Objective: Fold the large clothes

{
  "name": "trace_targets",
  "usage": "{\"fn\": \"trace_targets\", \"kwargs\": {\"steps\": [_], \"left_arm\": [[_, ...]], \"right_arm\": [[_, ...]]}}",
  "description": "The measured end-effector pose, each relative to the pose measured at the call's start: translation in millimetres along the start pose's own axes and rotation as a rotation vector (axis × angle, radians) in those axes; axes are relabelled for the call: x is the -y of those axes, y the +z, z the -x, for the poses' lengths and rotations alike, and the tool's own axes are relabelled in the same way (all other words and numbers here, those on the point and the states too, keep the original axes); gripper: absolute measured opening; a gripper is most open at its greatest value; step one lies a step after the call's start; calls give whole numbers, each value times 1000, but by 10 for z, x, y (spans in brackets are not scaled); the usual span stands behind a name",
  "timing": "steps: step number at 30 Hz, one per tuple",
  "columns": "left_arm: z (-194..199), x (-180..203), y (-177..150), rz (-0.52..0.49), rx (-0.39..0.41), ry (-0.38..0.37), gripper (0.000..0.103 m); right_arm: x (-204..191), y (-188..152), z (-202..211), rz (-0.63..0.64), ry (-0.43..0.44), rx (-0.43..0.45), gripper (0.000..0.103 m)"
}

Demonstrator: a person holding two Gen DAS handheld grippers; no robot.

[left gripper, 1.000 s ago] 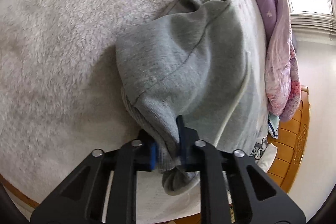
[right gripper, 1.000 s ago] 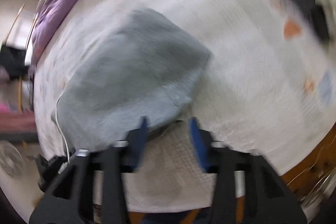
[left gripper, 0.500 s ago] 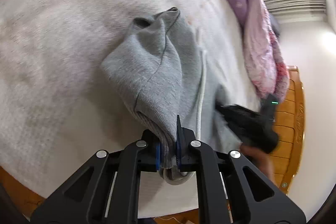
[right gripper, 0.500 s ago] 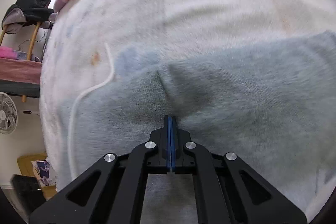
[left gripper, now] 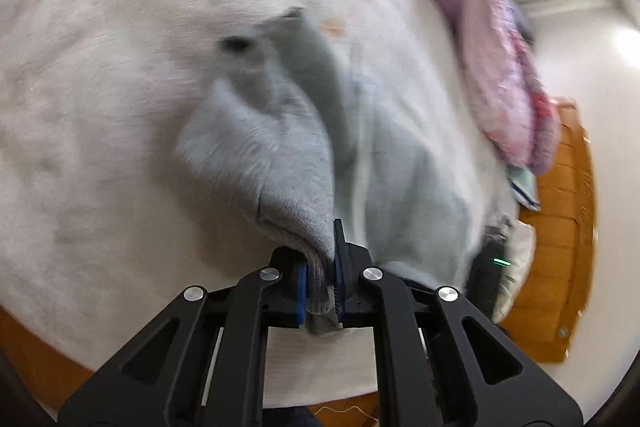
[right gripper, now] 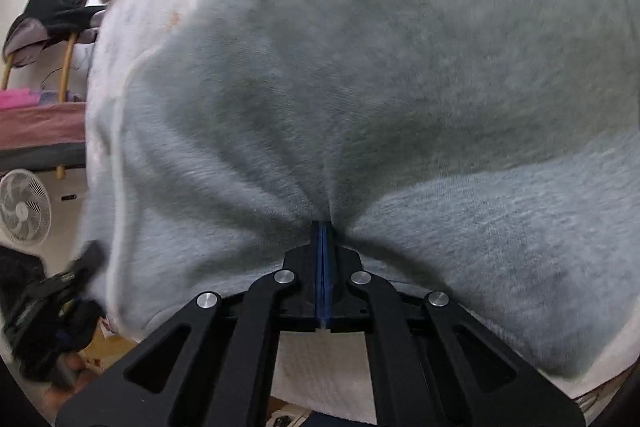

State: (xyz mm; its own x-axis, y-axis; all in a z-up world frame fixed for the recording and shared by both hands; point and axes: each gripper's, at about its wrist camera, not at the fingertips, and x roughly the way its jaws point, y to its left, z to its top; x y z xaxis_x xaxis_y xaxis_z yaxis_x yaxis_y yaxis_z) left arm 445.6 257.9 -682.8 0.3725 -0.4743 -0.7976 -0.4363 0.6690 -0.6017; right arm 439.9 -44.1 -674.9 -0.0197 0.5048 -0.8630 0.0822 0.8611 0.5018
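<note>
A large grey sweatshirt (left gripper: pixel 280 147) lies on a white fleecy bed cover (left gripper: pixel 100 107). In the left wrist view my left gripper (left gripper: pixel 320 279) is shut on its ribbed edge, and the cloth rises in a lifted fold from there. The other gripper's dark body with a green light (left gripper: pixel 488 267) shows at the garment's right edge. In the right wrist view the sweatshirt (right gripper: pixel 400 87) fills the picture. My right gripper (right gripper: pixel 323 239) is shut with its blue pads together, and creases fan out from the tips where the cloth is pinched. A white drawstring (right gripper: pixel 120 131) runs along the left.
A purple and pink quilt (left gripper: pixel 500 67) is heaped along the bed's far right side. The wooden bed frame (left gripper: pixel 560 247) borders the right and near edges. Beside the bed stand a white fan (right gripper: pixel 24 211) and a rack with dark clothes (right gripper: pixel 56 7).
My right gripper has swung over onto the sweatshirt and shut on a pinch of it. My left gripper has lifted the ribbed edge higher, and the cloth has drawn into a narrower fold.
</note>
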Motion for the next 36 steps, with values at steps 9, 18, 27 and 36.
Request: {"fn": "trace_targets", "kwargs": {"steps": [9, 18, 27, 36], "left_arm": [[-341, -878, 58, 218, -58, 46, 67], [-228, -632, 157, 105, -22, -26, 8], [115, -206, 180, 46, -40, -121, 7], [192, -133, 178, 79, -48, -167, 7]], "right_arm": [[-186, -188, 231, 106, 22, 50, 7], [-707, -390, 259, 309, 62, 107, 22], [-1607, -609, 90, 722, 112, 126, 63], [-1792, -603, -283, 815, 43, 122, 65]]}}
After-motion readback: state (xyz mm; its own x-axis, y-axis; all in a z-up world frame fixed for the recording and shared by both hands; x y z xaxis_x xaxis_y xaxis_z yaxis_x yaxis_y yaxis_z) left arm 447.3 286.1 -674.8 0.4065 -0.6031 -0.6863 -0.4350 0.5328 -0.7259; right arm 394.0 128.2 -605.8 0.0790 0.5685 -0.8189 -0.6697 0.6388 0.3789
